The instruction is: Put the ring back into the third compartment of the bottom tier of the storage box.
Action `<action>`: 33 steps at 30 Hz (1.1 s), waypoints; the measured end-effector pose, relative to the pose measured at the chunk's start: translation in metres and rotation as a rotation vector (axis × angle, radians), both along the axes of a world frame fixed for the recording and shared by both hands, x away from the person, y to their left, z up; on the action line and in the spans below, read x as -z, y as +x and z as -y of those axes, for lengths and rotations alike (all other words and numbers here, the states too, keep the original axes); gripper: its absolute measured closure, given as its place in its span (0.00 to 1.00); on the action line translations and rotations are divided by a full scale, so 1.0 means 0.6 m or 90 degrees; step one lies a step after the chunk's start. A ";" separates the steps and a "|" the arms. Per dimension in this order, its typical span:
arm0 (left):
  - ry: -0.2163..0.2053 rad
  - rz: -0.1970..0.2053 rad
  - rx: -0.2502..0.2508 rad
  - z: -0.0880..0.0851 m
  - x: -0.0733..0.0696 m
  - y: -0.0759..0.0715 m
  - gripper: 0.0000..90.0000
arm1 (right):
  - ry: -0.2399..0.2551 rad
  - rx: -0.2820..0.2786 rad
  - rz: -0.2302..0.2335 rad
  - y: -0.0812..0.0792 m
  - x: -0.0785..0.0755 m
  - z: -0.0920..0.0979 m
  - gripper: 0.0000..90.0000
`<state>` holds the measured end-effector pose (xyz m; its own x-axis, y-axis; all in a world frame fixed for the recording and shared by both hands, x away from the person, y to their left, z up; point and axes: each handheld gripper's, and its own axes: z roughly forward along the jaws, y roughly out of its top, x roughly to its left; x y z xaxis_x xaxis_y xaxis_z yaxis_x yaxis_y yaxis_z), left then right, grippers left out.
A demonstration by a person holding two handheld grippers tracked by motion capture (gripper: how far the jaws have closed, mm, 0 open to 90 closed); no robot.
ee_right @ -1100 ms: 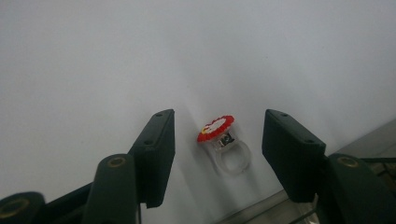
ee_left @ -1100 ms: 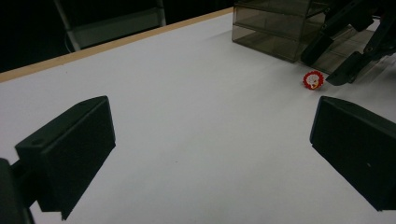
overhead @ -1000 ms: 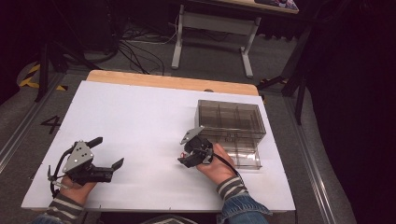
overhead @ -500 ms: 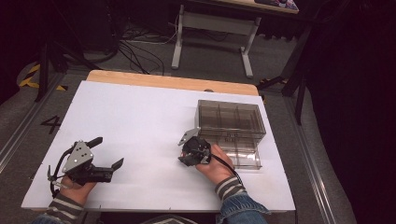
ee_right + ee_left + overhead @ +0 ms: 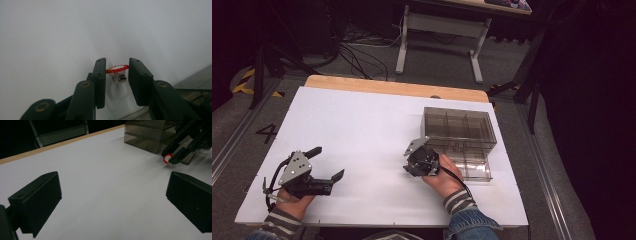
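Right gripper (image 5: 117, 75) jaws, just closing, pinch a red-rimmed ring toy (image 5: 117, 68) beside the smoky compartment box (image 5: 459, 125). Left gripper (image 5: 328, 167) spread wide over the bare white table (image 5: 362, 120). Floor mark "4" (image 5: 267, 131).

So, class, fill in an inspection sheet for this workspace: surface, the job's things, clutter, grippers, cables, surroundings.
Surface: white table, wooden strip along the far edge.
Job's things: small red-rimmed ring between the right gripper's pads; clear compartment box beside that hand.
Clutter: nothing seen.
Grippers: right gripper has just been closing and its pads meet the ring's rim; left gripper open, nothing between its pads, resting at the near left.
Cables: black cables on the floor beyond the table.
Surroundings: grey metal stand, dark floor, hazard tape at the left.
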<state>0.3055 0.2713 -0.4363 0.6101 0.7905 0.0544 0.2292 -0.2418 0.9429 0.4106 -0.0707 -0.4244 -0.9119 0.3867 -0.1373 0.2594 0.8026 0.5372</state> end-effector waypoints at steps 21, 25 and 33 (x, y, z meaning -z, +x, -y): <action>-0.003 -0.001 0.000 0.000 0.000 0.000 0.01 | 0.055 0.005 0.035 -0.020 -0.040 0.025 0.76; 0.000 -0.002 0.000 0.000 0.000 0.000 0.01 | 0.060 0.007 0.040 -0.022 -0.044 0.029 0.76; 0.001 -0.004 0.001 0.000 0.000 0.000 0.01 | 0.068 0.013 0.045 -0.025 -0.049 0.036 0.76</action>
